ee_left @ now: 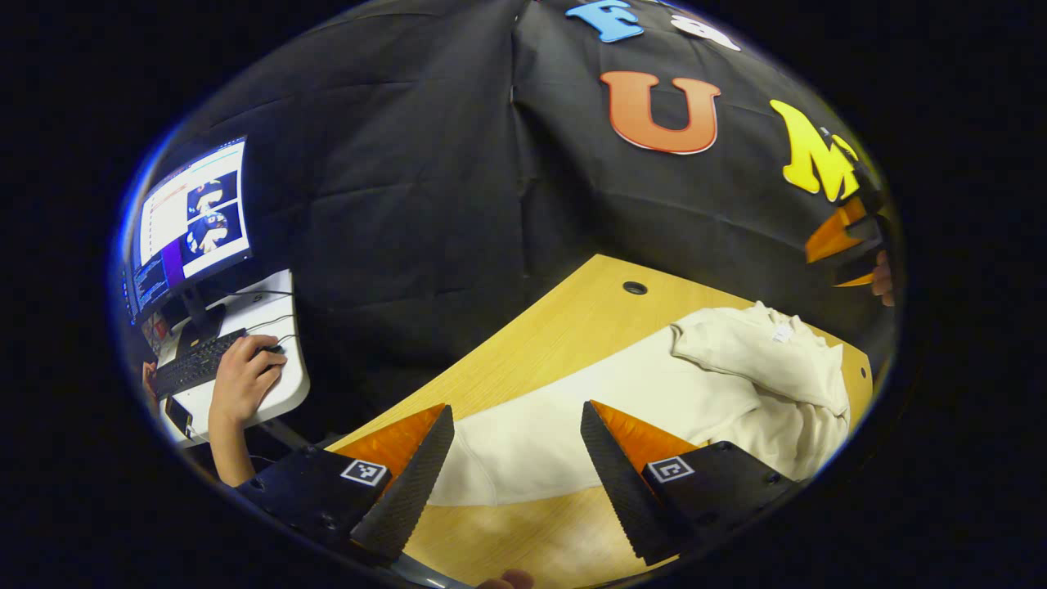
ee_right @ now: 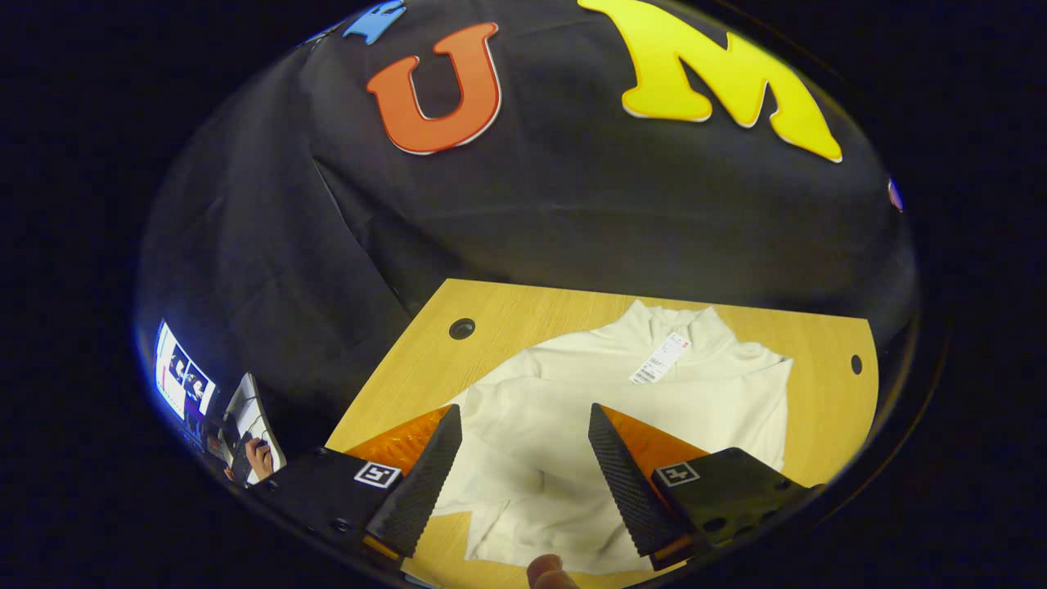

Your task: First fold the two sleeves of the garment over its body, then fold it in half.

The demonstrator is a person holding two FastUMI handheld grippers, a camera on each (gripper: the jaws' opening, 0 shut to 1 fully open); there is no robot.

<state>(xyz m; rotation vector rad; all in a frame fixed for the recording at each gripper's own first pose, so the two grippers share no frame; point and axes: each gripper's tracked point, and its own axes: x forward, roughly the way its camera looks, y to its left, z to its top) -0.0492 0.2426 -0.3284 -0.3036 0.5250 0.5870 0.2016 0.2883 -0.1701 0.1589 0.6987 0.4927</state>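
Lying on the tabletop (ee_right: pixel 393 368), the cream garment (ee_right: pixel 572 425) is seen with its collar toward the black cloth wall and a white tag (ee_right: pixel 659 358) at the neck.

At the far left, in the left gripper view, a side desk (ee_left: pixel 282 384) with a monitor (ee_left: pixel 192 217) and a keyboard (ee_left: pixel 196 364) is seen, and a person's hand (ee_left: pixel 244 372) rests there. Next, the left gripper (ee_left: pixel 517 446) is held above the near edge of the garment (ee_left: pixel 572 425), with its jaws spread and nothing between them. Farther right in that view, cloth is seen bunched and laid over the body near the collar, and the other gripper (ee_left: pixel 842 245) is glimpsed at the right rim, well above the tabletop (ee_left: pixel 523 343).

In the right gripper view, the right gripper (ee_right: pixel 523 446) is held over the middle of the garment, jaws spread and empty. One sleeve appears to be folded across the chest, with layered cloth visible between the jaws.

It is judged that the sleeve folding is done or nearly done, though the second sleeve cannot be told clearly. The fold in half is not yet made, since the full length from collar to hem is spread out.
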